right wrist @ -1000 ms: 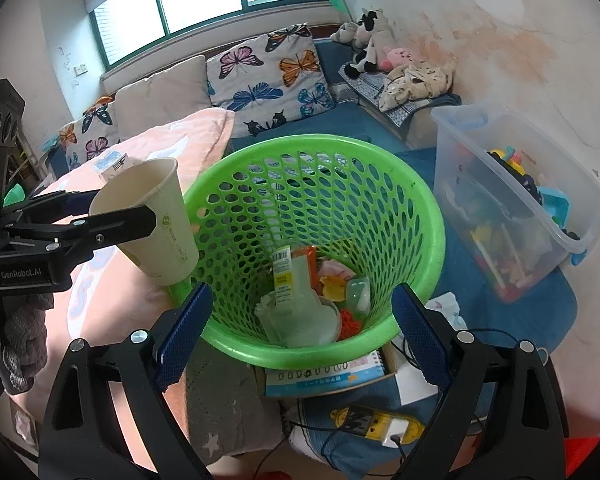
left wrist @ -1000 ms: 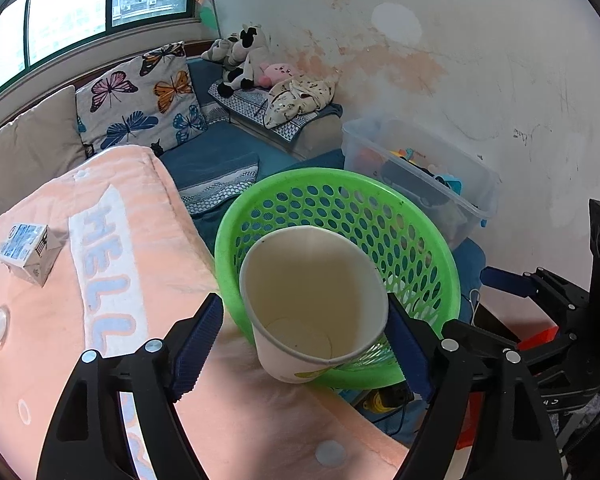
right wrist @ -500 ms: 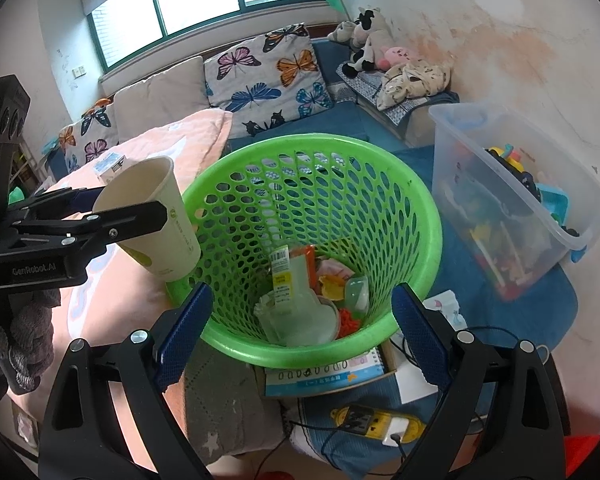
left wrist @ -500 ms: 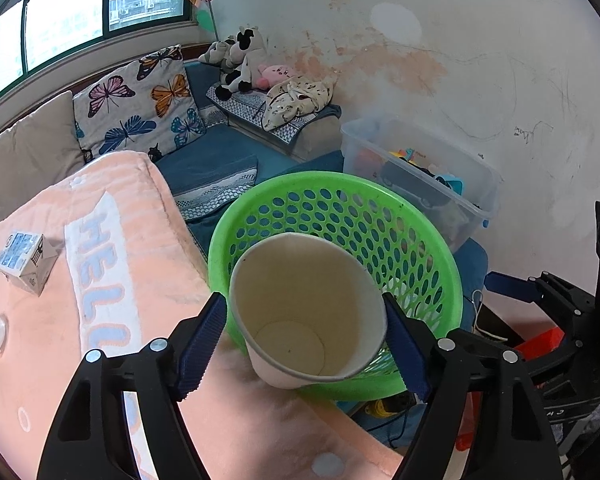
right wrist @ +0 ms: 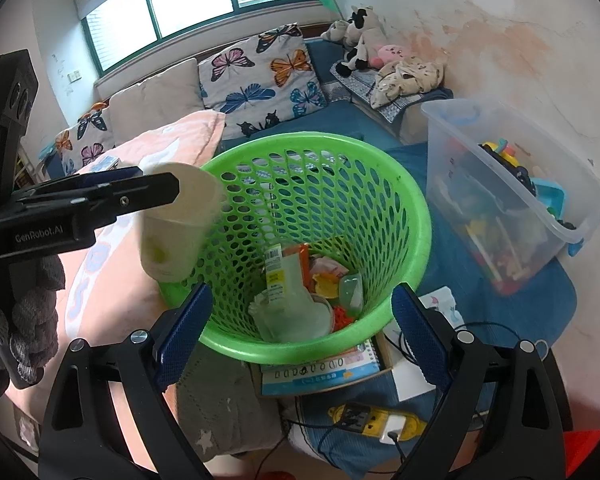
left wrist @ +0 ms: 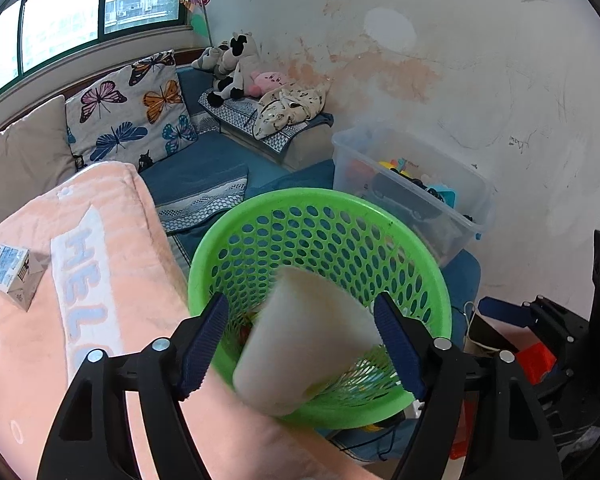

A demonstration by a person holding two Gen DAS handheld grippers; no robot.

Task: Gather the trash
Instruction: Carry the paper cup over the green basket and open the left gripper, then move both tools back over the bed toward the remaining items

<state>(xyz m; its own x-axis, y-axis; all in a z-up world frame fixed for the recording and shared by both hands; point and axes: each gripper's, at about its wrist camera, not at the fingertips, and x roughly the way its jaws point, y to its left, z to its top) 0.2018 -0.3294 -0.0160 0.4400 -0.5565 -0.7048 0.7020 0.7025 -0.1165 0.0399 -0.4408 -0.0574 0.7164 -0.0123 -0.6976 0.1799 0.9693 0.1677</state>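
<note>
Cup now tipping, blurred, over basket

The basket stands on the floor just right of the blanket-covered bed, with wrappers lying in its bottom. A bin of toys sits to its right by the wall. A small carton lies on the bed, and cushions line the bench seat behind.

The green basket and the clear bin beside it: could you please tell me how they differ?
The green basket is round and opaque, with walls full of holes; the clear bin is rectangular, with solid see-through walls. The basket holds wrappers and packaging, while the bin holds coloured toys. Both are upright plastic containers with no lid on.
</note>
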